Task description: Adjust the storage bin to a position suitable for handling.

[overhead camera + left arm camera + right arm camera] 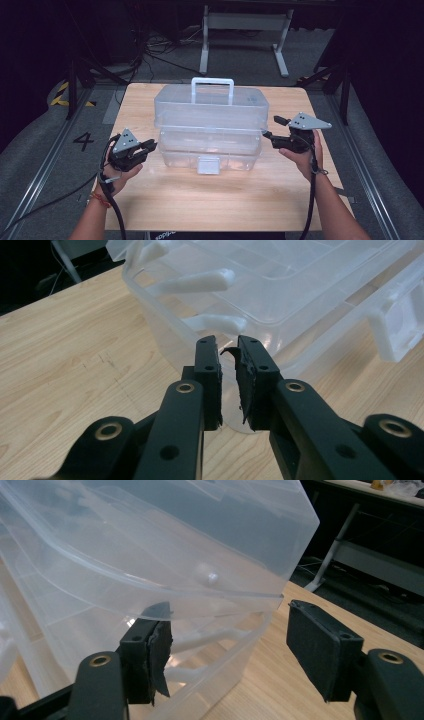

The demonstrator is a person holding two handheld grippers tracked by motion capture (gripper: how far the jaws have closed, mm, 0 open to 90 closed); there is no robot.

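Note:
A clear plastic toolbox (210, 115) with a white handle (212, 82) stands mid-table, its lid lifted a little off the base (210, 152). My left gripper (150, 146) sits just off the box's left end, low by the table. In the left gripper view its jaws (227, 342) stand a narrow gap apart with nothing between them, the box (280, 295) right ahead. My right gripper (270, 127) is at the box's right end. It (227, 620) is open wide, one pad (155, 650) under the lid's overhanging corner (150, 545), the other pad (317, 645) free beside the box.
The wooden table (210, 200) has bare room in front of the box and at both sides. A white latch (208, 165) hangs on the box's front. Beyond the table are a white desk frame (245, 30) and floor cables (150, 50).

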